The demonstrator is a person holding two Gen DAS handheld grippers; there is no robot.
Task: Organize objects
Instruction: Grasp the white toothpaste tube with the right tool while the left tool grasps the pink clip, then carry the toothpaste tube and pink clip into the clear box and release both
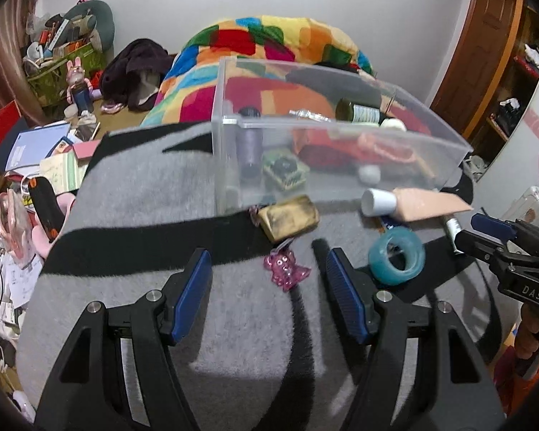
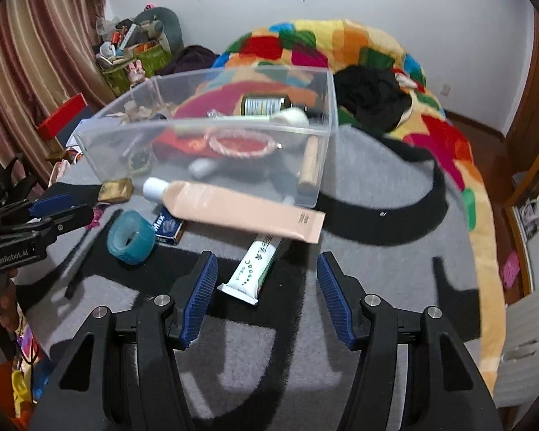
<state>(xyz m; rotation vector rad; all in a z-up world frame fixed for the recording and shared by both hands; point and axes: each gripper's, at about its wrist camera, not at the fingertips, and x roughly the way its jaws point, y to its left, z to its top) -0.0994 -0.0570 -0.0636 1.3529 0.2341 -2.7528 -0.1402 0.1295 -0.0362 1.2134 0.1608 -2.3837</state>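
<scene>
A clear plastic bin (image 1: 395, 165) (image 2: 100, 151) holding several small items stands on a grey and black blanket (image 1: 133, 186) (image 2: 377, 251). In front of it lie a worn gold box (image 1: 291, 217) (image 2: 115, 190), a pink charm (image 1: 287, 269), a teal tape roll (image 1: 397, 255) (image 2: 131, 239), a peach tube (image 1: 413, 203) (image 2: 240, 212), a blue box (image 2: 167, 228) and a white-green tube (image 2: 253, 269). My left gripper (image 1: 269, 287) (image 2: 64, 210) is open around the pink charm. My right gripper (image 2: 267, 294) (image 1: 481, 231) is open just short of the white-green tube.
A multicoloured quilt (image 1: 269, 46) (image 2: 449, 143) lies behind the bin, with dark clothes (image 2: 373, 100) on it. Papers, a red box (image 1: 0, 133) and clutter crowd the floor at left. A wooden door (image 1: 485, 54) and shelves stand at right.
</scene>
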